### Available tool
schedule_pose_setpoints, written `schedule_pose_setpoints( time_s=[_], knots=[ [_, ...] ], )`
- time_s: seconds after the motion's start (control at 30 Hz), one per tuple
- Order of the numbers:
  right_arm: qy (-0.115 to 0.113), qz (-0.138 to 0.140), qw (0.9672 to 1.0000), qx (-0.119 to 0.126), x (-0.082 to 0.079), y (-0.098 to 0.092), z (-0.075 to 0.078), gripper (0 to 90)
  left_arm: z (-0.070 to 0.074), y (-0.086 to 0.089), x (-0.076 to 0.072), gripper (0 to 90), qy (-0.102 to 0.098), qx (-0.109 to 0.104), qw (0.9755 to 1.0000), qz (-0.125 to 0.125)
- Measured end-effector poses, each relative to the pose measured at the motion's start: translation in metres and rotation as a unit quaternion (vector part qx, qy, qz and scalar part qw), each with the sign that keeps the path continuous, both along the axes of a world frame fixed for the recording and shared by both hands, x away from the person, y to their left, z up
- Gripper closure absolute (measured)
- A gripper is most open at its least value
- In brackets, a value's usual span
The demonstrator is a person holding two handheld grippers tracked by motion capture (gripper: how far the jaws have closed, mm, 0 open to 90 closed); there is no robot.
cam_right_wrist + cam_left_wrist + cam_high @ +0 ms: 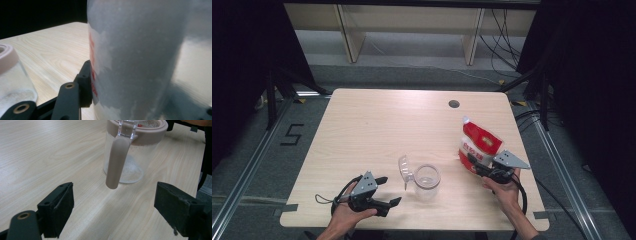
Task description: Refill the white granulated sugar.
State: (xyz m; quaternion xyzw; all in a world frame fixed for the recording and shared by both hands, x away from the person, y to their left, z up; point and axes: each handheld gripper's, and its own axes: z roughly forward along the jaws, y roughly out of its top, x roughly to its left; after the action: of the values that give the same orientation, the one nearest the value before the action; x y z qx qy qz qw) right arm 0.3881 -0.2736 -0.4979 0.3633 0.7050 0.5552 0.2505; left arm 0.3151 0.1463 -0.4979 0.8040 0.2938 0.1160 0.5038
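A red and white bag (479, 142) stands tilted at the right of the wooden table (377, 120). My right gripper (475, 162) is shut on its lower part. In the right gripper view the left pad (86, 82) presses into the frosted side of the bag (140, 57). A clear jar (427, 181) with a pinkish rim stands front centre, its lid (403, 169) swung open to the left. My left gripper (391, 190) lies open at the front left and points at the jar (130, 157). A pinkish clasp (116, 162) hangs down the jar's side, beyond the jaws.
A round cable hole (454, 104) is in the table's far right part. Beyond the far edge stand the legs of a pale shelf (352, 35) and loose cables on the floor. Black curtains close off both sides.
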Motion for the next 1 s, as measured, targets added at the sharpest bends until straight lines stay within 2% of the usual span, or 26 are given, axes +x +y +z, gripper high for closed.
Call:
schedule_pose_setpoints(
  time_s=[0.03, 0.07, 0.1, 0.13, 0.17, 0.2, 0.23, 0.27, 0.3, 0.33, 0.43, 0.5, 0.63, 0.67, 0.7, 0.77, 0.8, 0.83, 0.9, 0.93, 0.97, 1.0],
  knots=[
    [0.002, 0.001, 1.0, 0.002, -0.002, 0.001, 0.001, 52.4, 0.0, 0.0, 0.0, 15.8, 0.0, 0.0, 1.0, 0.0],
    [-0.005, 0.011, 0.9999, 0.003, -0.003, 0.001, 0.002, 52.4, 0.0, 0.0, 0.0, 15.8, 0.0, 0.0, 1.0, 0.0],
    [-0.015, 0.004, 0.9999, -0.005, -0.005, 0.002, 0.004, 52.4, 0.0, 0.0, 0.0, 15.8, 0.0, 0.0, 1.0, 0.0],
    [-0.006, 0.012, 0.9999, -0.003, -0.006, 0.002, 0.005, 52.5, 0.0, 0.0, 0.0, 15.8, 0.0, 0.0, 1.0, 0.0],
    [-0.028, 0.017, 0.9994, -0.011, -0.006, 0.002, 0.006, 52.5, -0.001, 0.0, 0.0, 15.8, 0.005, -0.007, 1.0, 0.005],
    [-0.013, 0.01, 0.9999, -0.002, -0.01, 0.004, 0.007, 52.5, 0.0, 0.002, 0.001, 15.8, 0.0, 0.013, 0.9999, 0.001],
    [-0.015, 0.016, 0.9997, -0.013, -0.012, 0.005, 0.008, 52.6, 0.0, 0.002, 0.001, 15.8, 0.0, 0.011, 0.9999, 0.002],
    [-0.029, 0.02, 0.9991, -0.023, -0.012, 0.005, 0.01, 52.6, -0.001, 0.0, 0.0, 15.8, 0.003, -0.003, 1.0, 0.004],
    [-0.03, 0.026, 0.9988, -0.028, -0.013, 0.006, 0.011, 52.6, 0.0, 0.001, 0.001, 15.8, -0.003, 0.001, 1.0, -0.003],
    [-0.042, 0.023, 0.9983, -0.034, -0.014, 0.007, 0.013, 52.6, -0.001, 0.001, 0.001, 15.8, 0.0, 0.0, 1.0, 0.0],
    [-0.052, 0.021, 0.9975, -0.042, -0.018, 0.01, 0.015, 52.7, -0.001, 0.001, 0.0, 15.8, 0.006, -0.005, 1.0, 0.005],
    [-0.074, 0.034, 0.994, -0.073, -0.022, 0.013, 0.019, 52.7, -0.001, 0.002, 0.001, 15.8, 0.0, -0.001, 1.0, 0.002],
    [-0.097, 0.031, 0.989, -0.107, -0.028, 0.018, 0.023, 52.8, -0.001, 0.002, 0.001, 15.8, -0.001, -0.001, 1.0, -0.001],
    [-0.112, 0.032, 0.9859, -0.121, -0.03, 0.02, 0.025, 52.8, -0.001, 0.002, 0.001, 15.8, -0.001, -0.002, 1.0, 0.0],
    [-0.117, 0.033, 0.9844, -0.127, -0.032, 0.021, 0.026, 52.8, -0.001, 0.002, 0.001, 15.7, 0.0, -0.002, 1.0, 0.001],
    [-0.116, 0.038, 0.9851, -0.121, -0.035, 0.021, 0.027, 52.9, -0.001, 0.001, 0.001, 15.8, 0.002, -0.006, 1.0, 0.003],
    [-0.131, 0.035, 0.9795, -0.149, -0.04, 0.023, 0.029, 52.9, -0.001, 0.001, 0.001, 15.7, 0.001, -0.006, 1.0, 0.003],
    [-0.133, 0.04, 0.9772, -0.16, -0.041, 0.022, 0.03, 52.9, -0.001, 0.001, 0.001, 15.8, 0.002, -0.006, 1.0, 0.004],
    [-0.133, 0.039, 0.9762, -0.166, -0.044, 0.023, 0.03, 52.9, -0.001, 0.002, 0.001, 15.7, 0.0, -0.003, 1.0, 0.001],
    [-0.148, 0.043, 0.97, -0.188, -0.048, 0.025, 0.032, 52.9, -0.001, 0.002, 0.001, 15.7, -0.001, -0.003, 1.0, 0.0],
    [-0.145, 0.04, 0.9693, -0.194, -0.05, 0.026, 0.032, 52.9, -0.001, 0.002, 0.001, 15.8, -0.001, -0.002, 1.0, 0.0],
    [-0.152, 0.045, 0.9662, -0.203, -0.051, 0.026, 0.033, 53.0, -0.001, 0.002, 0.001, 15.7, 0.0, -0.005, 1.0, 0.001]
  ],
)
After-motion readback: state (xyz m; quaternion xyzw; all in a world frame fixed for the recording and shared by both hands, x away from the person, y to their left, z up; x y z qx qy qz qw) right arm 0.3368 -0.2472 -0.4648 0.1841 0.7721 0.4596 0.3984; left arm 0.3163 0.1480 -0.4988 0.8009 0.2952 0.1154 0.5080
